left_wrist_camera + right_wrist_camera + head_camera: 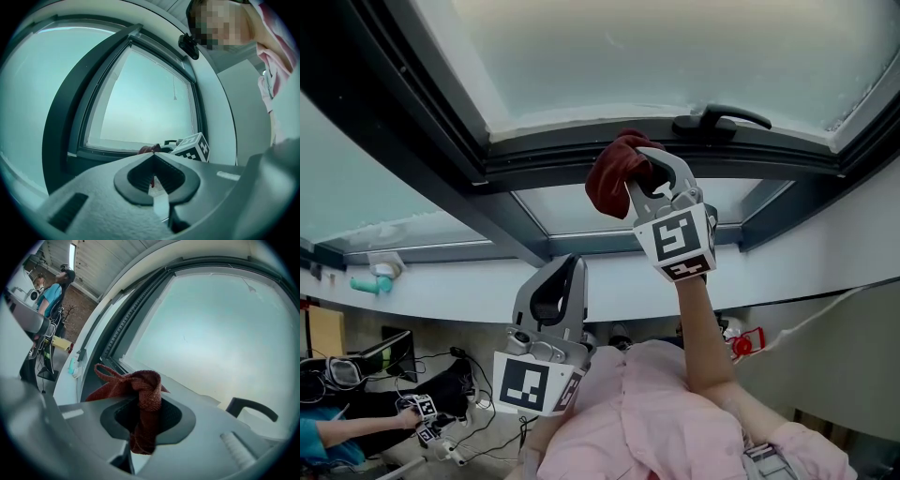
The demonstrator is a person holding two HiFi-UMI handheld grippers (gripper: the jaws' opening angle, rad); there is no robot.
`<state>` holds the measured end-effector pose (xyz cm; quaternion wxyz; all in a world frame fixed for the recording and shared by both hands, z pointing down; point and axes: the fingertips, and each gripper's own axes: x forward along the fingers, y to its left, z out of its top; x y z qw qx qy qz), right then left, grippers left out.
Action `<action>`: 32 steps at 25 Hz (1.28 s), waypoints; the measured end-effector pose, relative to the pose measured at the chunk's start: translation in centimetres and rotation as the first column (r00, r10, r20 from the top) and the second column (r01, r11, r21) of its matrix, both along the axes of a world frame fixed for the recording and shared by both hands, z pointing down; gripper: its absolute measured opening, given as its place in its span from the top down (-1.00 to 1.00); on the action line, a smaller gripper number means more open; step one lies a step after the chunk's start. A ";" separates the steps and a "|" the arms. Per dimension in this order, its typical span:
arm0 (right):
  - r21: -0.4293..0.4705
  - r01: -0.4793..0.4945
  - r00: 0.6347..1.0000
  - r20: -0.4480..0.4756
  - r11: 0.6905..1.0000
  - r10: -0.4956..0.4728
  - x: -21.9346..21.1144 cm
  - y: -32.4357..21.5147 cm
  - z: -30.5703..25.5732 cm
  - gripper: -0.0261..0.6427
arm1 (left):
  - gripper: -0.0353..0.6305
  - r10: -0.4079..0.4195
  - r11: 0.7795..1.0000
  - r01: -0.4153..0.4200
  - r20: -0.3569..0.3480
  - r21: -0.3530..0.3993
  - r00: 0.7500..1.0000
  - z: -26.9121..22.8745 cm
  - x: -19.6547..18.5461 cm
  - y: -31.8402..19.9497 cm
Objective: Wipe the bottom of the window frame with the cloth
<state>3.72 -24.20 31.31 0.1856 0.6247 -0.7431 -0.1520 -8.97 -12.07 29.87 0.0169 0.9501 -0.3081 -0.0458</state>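
Note:
A dark red cloth (607,180) is bunched in my right gripper (643,161), which is shut on it and holds it up against the dark bottom bar of the window frame (546,156). In the right gripper view the cloth (144,392) hangs out between the jaws, just short of the frame (123,363). My left gripper (573,265) sits lower, in front of the white sill, shut with nothing in it. In the left gripper view its tips (153,157) point at the frame (108,153), with the cloth (147,149) beyond.
A black window handle (720,120) sits on the frame just right of the cloth. The white sill (469,279) carries a teal object (371,283). A red item (747,343) lies at the right. A person in teal (321,439) sits at the lower left.

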 end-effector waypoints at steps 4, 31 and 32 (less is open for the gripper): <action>0.004 -0.013 1.000 0.007 1.000 0.013 0.8 0.3 0.0 0.70 | 0.90 -0.003 1.000 0.003 -0.002 0.002 1.000 0.0 0.1 0.2; 0.021 -0.158 0.986 0.059 0.987 0.157 8.5 3.4 0.0 0.70 | 0.90 -0.006 1.000 0.006 0.000 0.009 1.000 0.0 0.9 1.9; 0.021 -0.163 0.985 0.062 0.986 0.161 8.8 3.5 0.1 0.70 | 0.90 -0.007 1.000 0.007 0.000 0.010 1.000 0.0 0.9 2.0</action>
